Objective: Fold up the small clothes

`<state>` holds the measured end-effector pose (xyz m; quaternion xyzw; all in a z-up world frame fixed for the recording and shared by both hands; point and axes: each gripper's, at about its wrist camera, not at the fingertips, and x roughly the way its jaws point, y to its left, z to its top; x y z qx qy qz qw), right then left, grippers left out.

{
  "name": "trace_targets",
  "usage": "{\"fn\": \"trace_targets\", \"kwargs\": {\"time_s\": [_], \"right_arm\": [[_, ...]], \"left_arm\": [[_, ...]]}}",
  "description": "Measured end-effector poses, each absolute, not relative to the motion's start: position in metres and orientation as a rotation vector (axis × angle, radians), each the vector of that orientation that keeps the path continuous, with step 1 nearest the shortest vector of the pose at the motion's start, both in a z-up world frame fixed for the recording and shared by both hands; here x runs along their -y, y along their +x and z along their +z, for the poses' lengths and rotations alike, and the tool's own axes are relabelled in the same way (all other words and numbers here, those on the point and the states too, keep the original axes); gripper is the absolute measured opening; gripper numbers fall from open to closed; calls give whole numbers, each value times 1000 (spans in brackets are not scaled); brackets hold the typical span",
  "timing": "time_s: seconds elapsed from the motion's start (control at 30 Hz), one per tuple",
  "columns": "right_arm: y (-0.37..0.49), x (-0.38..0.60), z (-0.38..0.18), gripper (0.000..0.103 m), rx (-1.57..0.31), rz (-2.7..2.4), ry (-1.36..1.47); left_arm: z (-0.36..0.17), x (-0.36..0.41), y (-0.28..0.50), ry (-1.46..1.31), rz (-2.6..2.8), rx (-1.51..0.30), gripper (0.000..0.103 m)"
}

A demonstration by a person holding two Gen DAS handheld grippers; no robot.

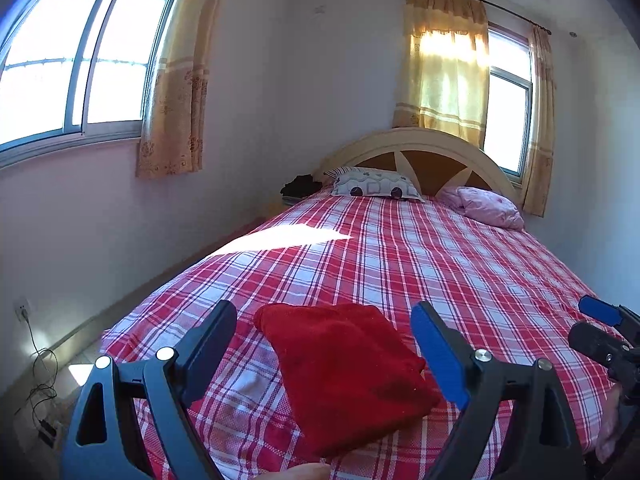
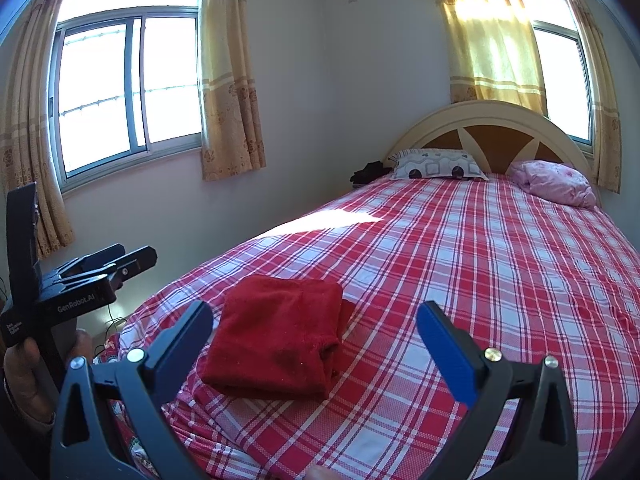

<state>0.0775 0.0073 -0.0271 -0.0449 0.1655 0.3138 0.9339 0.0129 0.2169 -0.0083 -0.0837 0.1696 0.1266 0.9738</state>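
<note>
The left claw is wide open and holds nothing. The right claw is wide open too, touching nothing. The red fuzzy cloth is folded into a thick little pile. It lies on the red checked bed sheet, near the foot of the bed.

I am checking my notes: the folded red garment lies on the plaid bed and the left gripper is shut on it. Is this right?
Not quite. In the left wrist view the left gripper is open, holding nothing; the folded red garment does lie on the plaid bed.
</note>
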Motion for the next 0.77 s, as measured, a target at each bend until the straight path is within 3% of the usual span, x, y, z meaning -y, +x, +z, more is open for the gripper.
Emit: {"fn": "trace_targets", "kwargs": {"time_s": [0.77], "right_arm": [[74, -18, -37, 103, -347, 662, -123]], "left_arm": [[-3, -204, 7, -115, 250, -272, 90]]}}
